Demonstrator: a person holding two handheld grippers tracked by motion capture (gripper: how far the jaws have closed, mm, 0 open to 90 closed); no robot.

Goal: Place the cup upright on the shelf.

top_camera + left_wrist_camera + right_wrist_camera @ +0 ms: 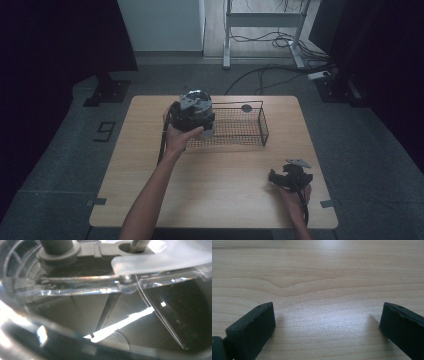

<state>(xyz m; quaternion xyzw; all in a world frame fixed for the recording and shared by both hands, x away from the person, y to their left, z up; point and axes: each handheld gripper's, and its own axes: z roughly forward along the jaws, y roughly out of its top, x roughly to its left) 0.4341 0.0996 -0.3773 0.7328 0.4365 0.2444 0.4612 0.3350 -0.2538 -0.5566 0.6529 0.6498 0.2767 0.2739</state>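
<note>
While the left gripper [196, 112], grip hidden, hovers a clear plastic container [105, 315] at the black wire basket's [250, 131] nine o'clock, lower it gently; the right gripper [327, 322] rests spread.

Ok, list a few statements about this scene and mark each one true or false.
1. The right gripper has its fingers apart over bare wood. True.
2. The wire basket sits on the floor. False: it stands on the wooden table.
3. The left gripper is at the basket's left end. True.
4. The right gripper grasps a cup. False: nothing lies between its fingers.
</note>
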